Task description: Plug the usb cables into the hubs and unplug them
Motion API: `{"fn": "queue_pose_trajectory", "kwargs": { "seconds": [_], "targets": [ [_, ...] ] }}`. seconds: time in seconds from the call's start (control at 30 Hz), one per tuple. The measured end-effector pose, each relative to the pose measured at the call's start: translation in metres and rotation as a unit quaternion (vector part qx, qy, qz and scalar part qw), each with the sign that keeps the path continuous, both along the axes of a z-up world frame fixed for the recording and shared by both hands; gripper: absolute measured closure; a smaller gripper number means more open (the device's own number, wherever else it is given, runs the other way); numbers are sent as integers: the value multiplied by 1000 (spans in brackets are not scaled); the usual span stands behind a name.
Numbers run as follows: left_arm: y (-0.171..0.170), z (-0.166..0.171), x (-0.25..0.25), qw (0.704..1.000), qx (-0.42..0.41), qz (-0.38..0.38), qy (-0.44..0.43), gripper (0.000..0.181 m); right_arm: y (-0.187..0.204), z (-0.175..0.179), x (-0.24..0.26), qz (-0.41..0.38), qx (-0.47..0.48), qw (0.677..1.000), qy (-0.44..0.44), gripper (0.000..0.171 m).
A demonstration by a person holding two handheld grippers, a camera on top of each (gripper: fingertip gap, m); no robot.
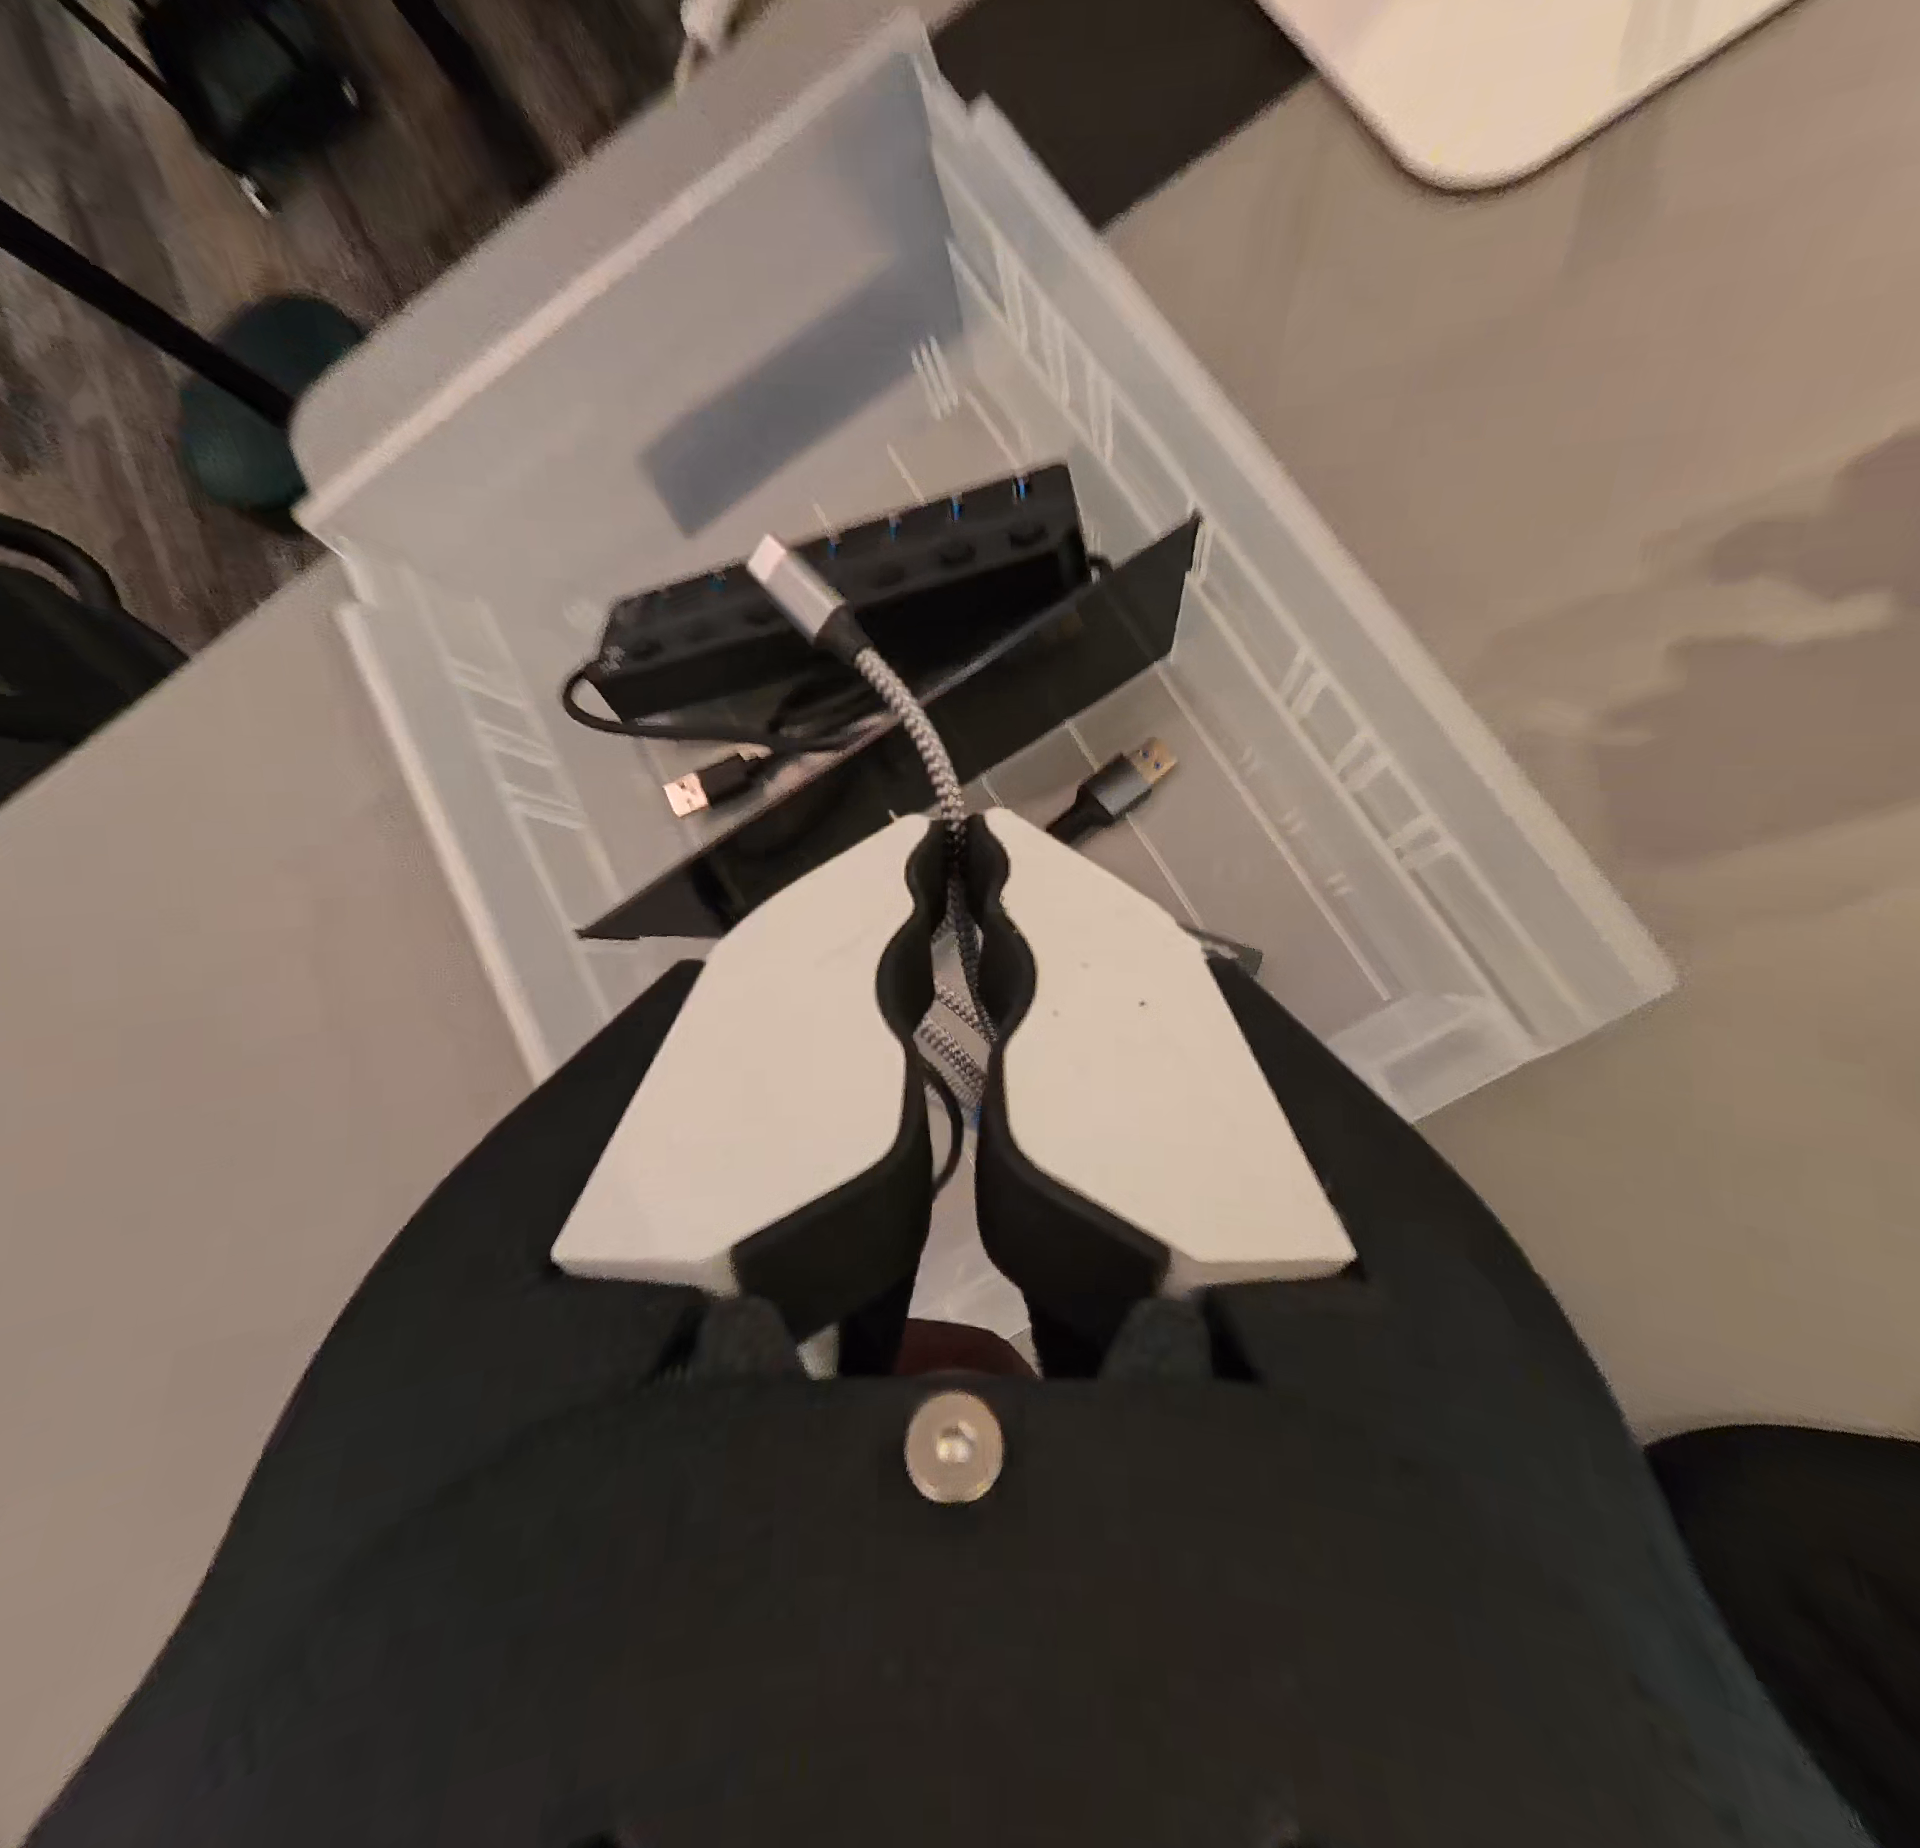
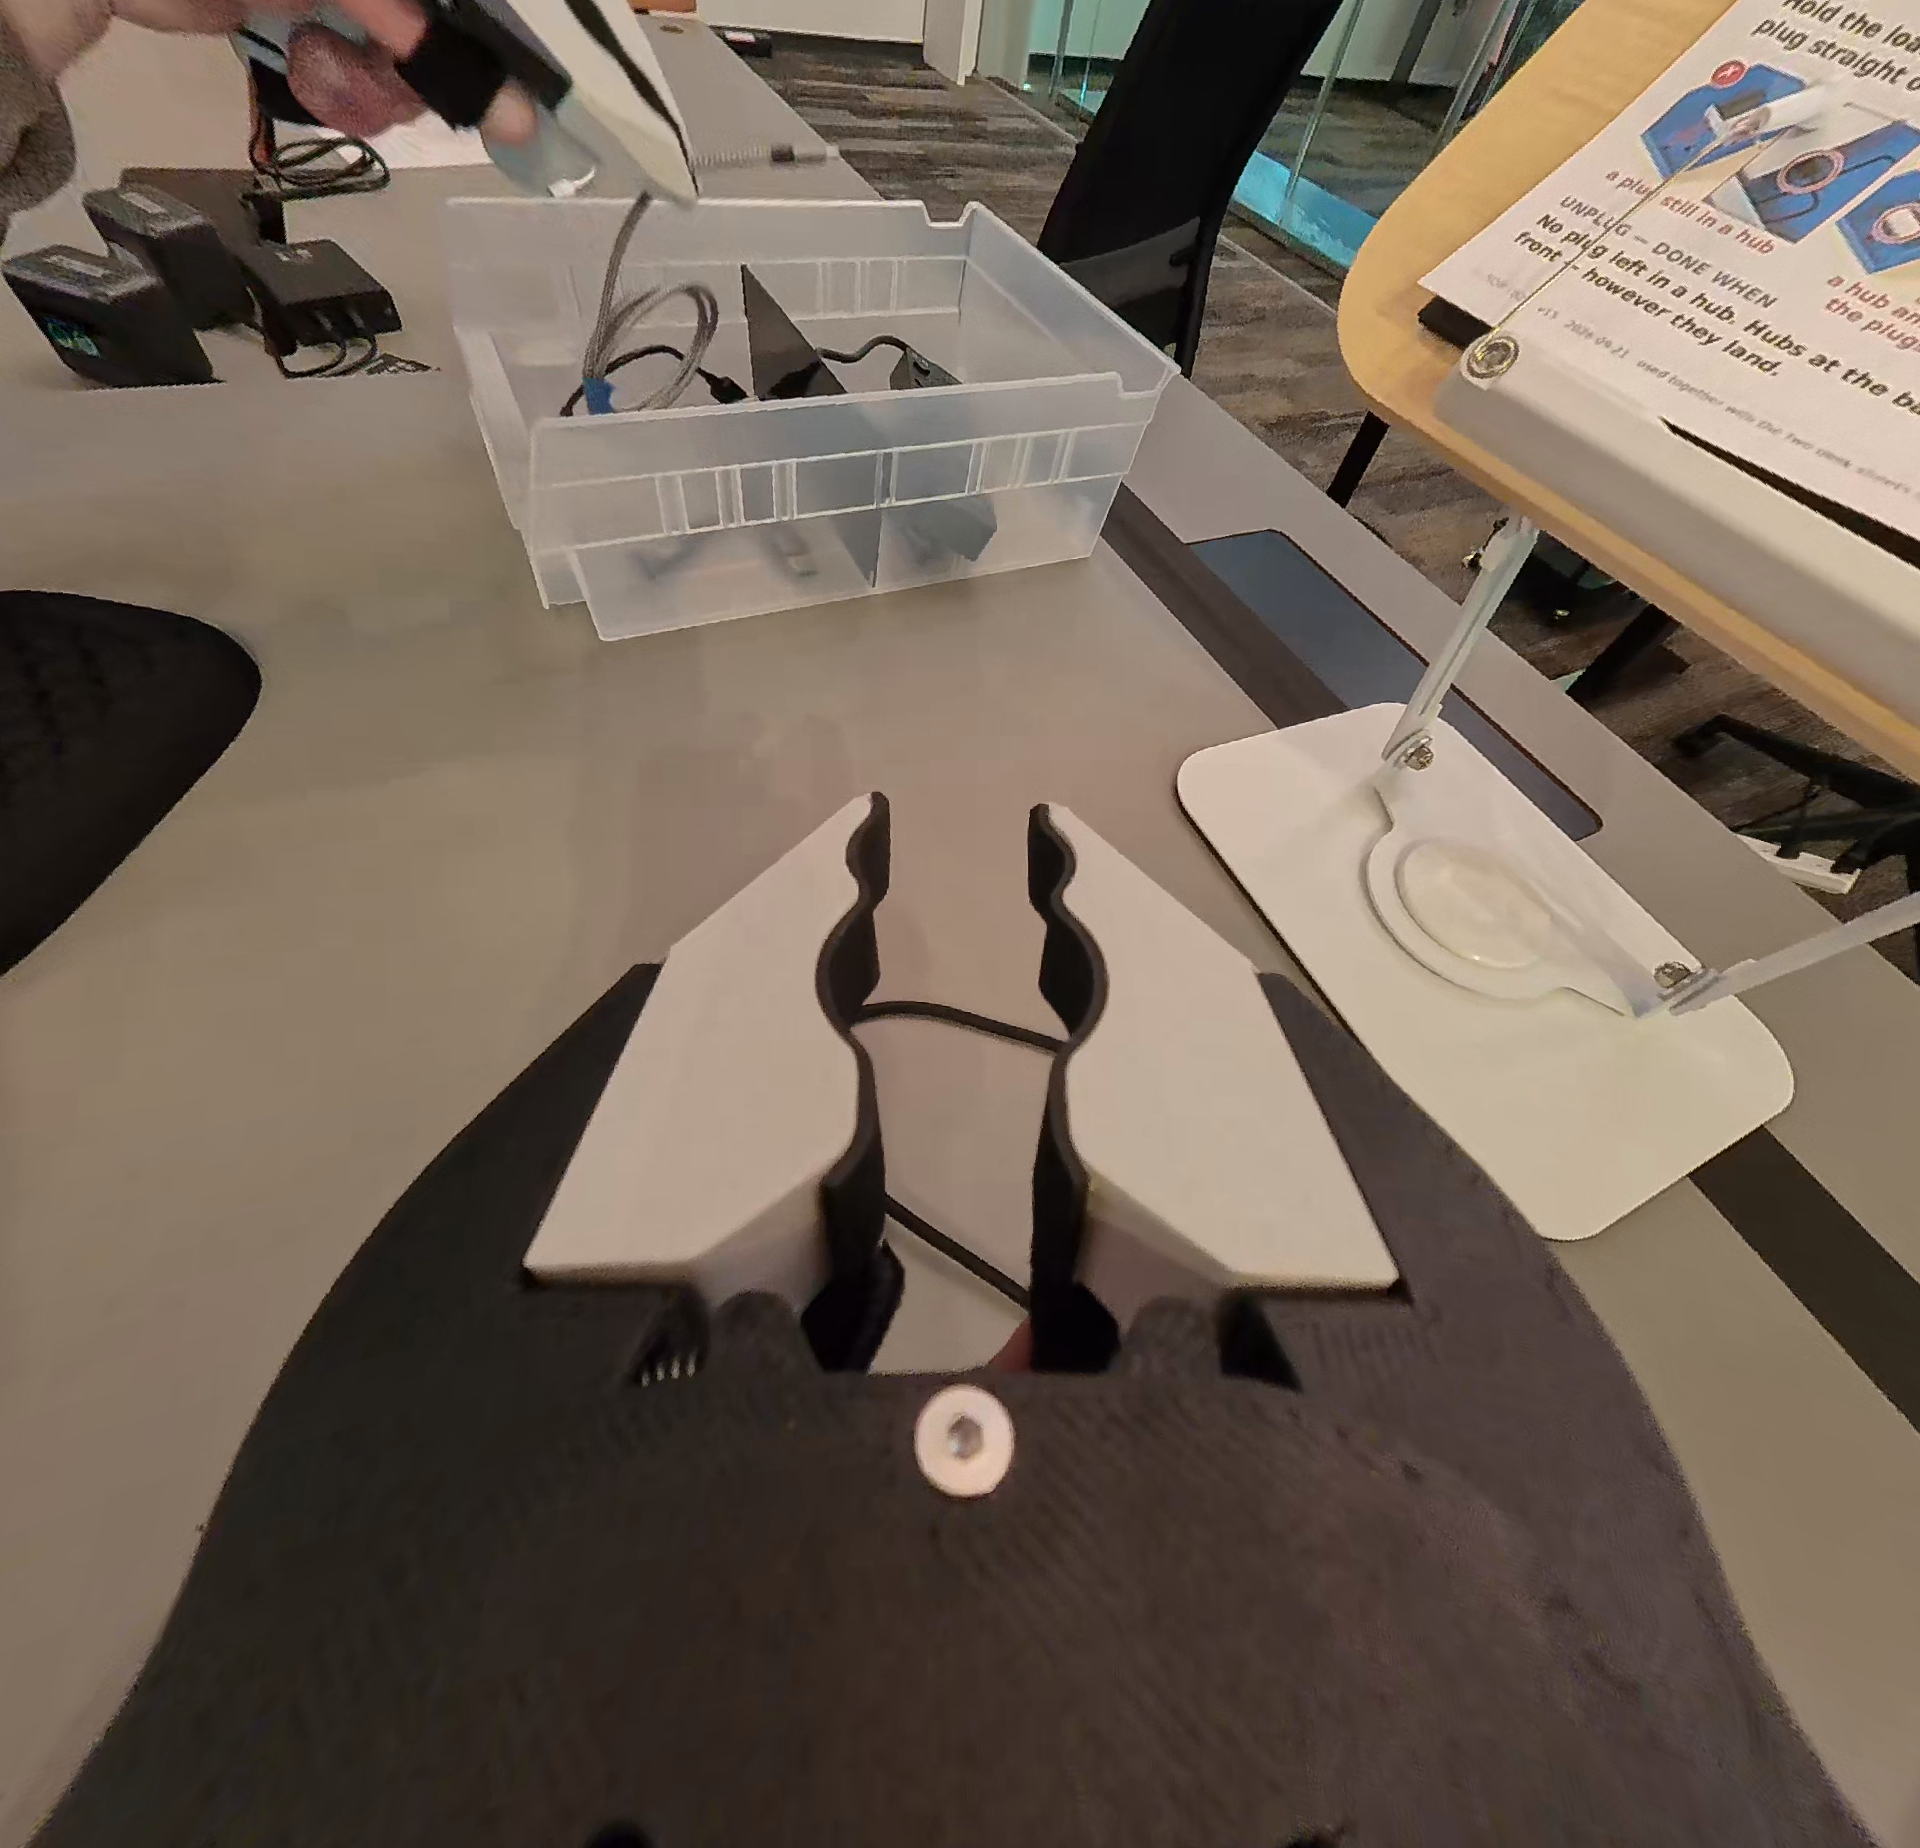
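The left tool [image 1: 961,827] pinches a braided cable [image 1: 914,728] just behind its plug [image 1: 795,588], held above the hub [image 1: 831,614] in the clear bin [image 1: 1351,718] on the bench [image 2: 520,759]; the right tool [image 2: 958,842] hangs spread and empty, well apart; plugging seems in hand; next, the plug likely needs squaring to a port, then a straight push.

Grey table [image 2: 436,759], dark patterned carpet [image 2: 935,105], glass partition [image 2: 1299,146], black chair [image 2: 1164,136]

left gripper [image 1: 964,842] | black body | white wavy-edged jaws | silver screw [image 1: 953,1455]
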State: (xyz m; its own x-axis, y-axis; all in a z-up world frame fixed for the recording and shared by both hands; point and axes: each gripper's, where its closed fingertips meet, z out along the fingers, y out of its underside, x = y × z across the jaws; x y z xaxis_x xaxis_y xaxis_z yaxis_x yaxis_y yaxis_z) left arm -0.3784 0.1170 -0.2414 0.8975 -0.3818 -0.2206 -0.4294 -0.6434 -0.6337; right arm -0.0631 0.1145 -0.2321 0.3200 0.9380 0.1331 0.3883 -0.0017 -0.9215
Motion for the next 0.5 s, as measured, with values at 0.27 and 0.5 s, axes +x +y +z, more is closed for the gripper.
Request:
{"fn": "queue_pose_trajectory", "kwargs": {
  "seconds": [0.27,0.5],
  "targets": [
    [3,70,19,992,104,-17,-66,179,-9,11,-10,18,19,1000,-8,141],
    [7,120,34,971,195,-30,-135,179,-23,21,-27,41,35,999,-9,137]
  ]
}}
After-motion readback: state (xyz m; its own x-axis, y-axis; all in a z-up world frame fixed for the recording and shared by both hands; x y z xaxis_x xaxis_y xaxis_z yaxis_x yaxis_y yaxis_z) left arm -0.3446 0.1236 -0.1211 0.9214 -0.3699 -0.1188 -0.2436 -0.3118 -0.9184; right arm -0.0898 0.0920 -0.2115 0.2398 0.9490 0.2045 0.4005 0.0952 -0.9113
